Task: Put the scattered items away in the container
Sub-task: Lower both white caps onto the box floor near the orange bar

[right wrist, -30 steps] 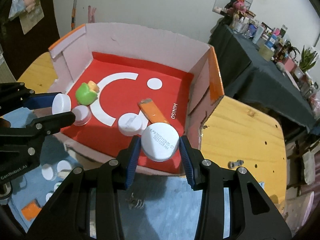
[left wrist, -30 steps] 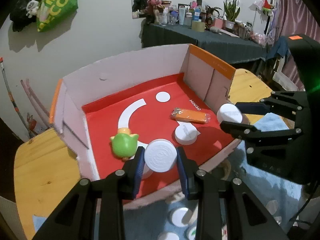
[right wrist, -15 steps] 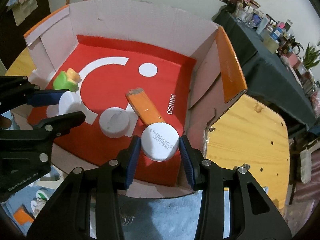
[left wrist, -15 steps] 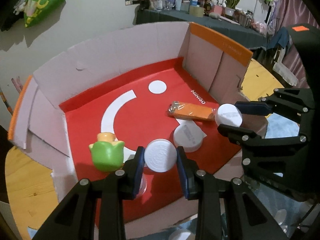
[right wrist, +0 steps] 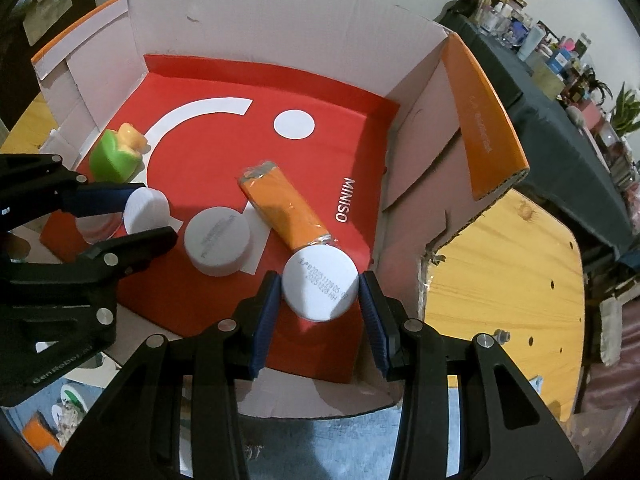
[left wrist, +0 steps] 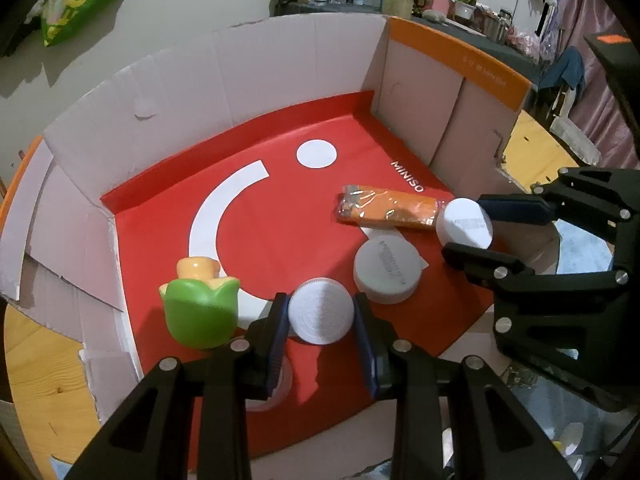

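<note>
The container is a cardboard box (left wrist: pixel 288 80) with a red floor (right wrist: pixel 224 80). My left gripper (left wrist: pixel 321 316) is shut on a white round jar (left wrist: pixel 321 316) low over the box's near left part; it also shows in the right wrist view (right wrist: pixel 146 210). My right gripper (right wrist: pixel 319 292) is shut on a white round jar (right wrist: pixel 319 286) with printed date, low over the box's near right part; it also shows in the left wrist view (left wrist: pixel 464 227). In the box lie a green and orange toy (left wrist: pixel 200 308), an orange packet (left wrist: pixel 390 210) and another white jar (left wrist: pixel 387 270).
The box stands on a wooden table (right wrist: pixel 520 264) with a blue cloth (right wrist: pixel 336 444) at the front. Small items lie on the cloth at the lower left (right wrist: pixel 68 400). A clear jar (left wrist: pixel 264 392) sits under my left fingers. A cluttered dark table (left wrist: pixel 400 4) stands behind.
Both grippers have moved forward and down into the box, each still holding its white jar. The box fills more of both views.
</note>
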Demonstrator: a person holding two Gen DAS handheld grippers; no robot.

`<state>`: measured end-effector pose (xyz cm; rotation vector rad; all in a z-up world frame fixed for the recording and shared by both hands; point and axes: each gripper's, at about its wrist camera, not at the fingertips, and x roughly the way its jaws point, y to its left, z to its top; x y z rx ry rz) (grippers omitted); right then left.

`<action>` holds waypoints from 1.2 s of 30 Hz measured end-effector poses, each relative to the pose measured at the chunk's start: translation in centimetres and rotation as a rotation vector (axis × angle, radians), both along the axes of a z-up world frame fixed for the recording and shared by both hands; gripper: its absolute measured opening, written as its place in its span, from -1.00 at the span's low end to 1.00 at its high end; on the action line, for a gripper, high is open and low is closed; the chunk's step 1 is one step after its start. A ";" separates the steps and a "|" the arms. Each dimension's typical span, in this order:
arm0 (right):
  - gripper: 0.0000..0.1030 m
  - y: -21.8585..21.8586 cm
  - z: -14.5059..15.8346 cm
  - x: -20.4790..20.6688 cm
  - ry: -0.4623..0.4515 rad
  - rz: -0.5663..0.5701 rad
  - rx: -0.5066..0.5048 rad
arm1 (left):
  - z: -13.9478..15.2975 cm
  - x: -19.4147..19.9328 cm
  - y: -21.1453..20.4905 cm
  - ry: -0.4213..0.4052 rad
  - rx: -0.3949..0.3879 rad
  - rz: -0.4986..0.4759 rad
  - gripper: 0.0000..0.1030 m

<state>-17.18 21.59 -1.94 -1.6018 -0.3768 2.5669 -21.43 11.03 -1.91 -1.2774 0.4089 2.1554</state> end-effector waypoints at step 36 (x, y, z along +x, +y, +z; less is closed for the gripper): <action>-0.24 -0.2 -0.5 -0.4 -0.024 -0.010 -0.020 | -0.2 0.2 -0.3 -0.004 -0.004 -0.007 -0.34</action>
